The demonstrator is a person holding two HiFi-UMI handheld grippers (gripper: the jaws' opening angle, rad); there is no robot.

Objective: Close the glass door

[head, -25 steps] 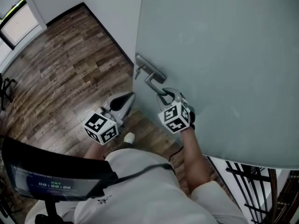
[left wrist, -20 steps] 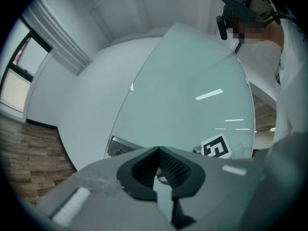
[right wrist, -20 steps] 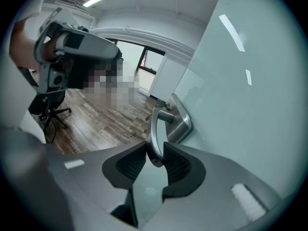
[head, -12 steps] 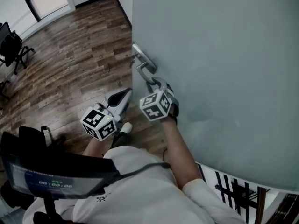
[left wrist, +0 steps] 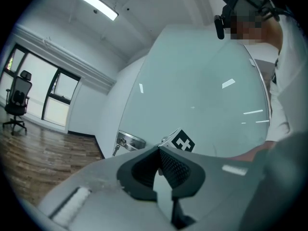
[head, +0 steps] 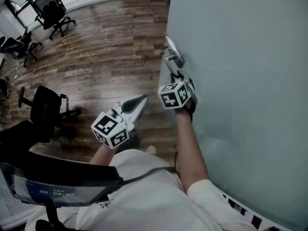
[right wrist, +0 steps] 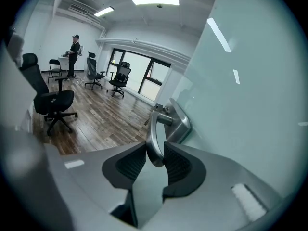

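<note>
The frosted glass door (head: 240, 81) fills the right of the head view. Its metal lever handle (head: 172, 57) sits near the door's edge. My right gripper (head: 177, 75) is shut on the lever's end, its marker cube just below. In the right gripper view the lever (right wrist: 155, 129) curves down between the two pads, which press on it at the right gripper (right wrist: 155, 160). My left gripper (head: 139, 104) hangs over the floor left of the door, shut and holding nothing. In its own view the left gripper (left wrist: 159, 153) points level at the door (left wrist: 192, 95) and the handle plate (left wrist: 129, 142).
Wood floor (head: 106, 47) spreads to the left. A black office chair (head: 43, 112) stands close at the left, and other chairs (head: 53, 6) stand by the windows. A person (right wrist: 74, 52) stands far across the room.
The door has swung with my right gripper still on the lever. The left gripper has travelled sideways with it. More of the room and its chairs has come into view.
</note>
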